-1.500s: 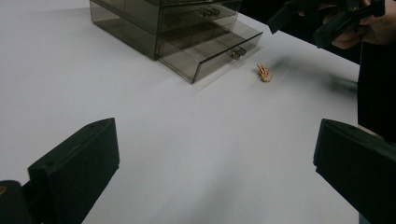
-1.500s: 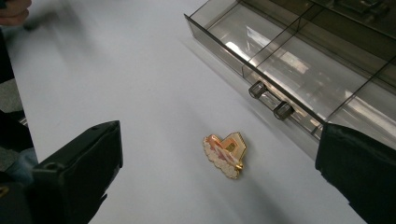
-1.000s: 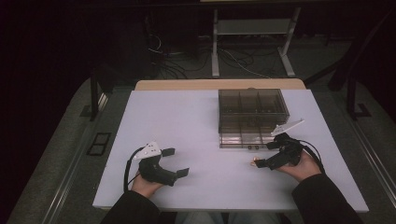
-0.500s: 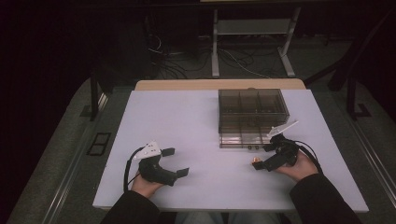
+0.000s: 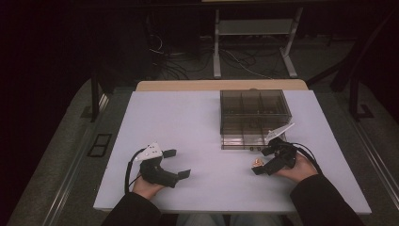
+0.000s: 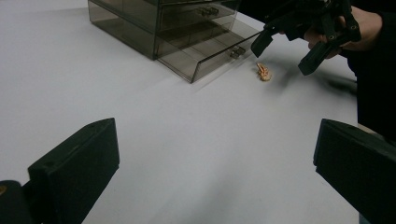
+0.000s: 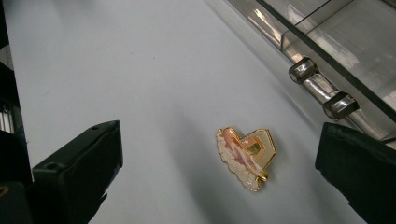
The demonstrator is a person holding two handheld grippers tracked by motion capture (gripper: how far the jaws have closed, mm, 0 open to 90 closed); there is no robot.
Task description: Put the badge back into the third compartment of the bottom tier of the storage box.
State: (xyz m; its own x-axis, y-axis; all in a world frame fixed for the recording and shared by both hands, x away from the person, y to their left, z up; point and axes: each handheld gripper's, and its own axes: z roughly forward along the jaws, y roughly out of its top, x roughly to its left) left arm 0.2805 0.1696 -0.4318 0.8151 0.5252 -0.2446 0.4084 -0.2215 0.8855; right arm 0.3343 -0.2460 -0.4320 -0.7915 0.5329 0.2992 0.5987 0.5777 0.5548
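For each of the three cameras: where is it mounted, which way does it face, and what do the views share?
High view: above the person's side, facing forward and down on the table; forearms, left gripper and right gripper show.
Left gripper view: rides the left gripper, looking across the table at the drawer box and the far right gripper.
Right gripper view: rides the right gripper, looking down at the pin.
Shared: the pin and the drawer box appear in all three.

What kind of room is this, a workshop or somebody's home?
Most likely a lab or recording setup, not a home: a bare white table under dim light, loose cables on the floor behind it, and hand-held grippers, left gripper and right gripper, working near a small pin.
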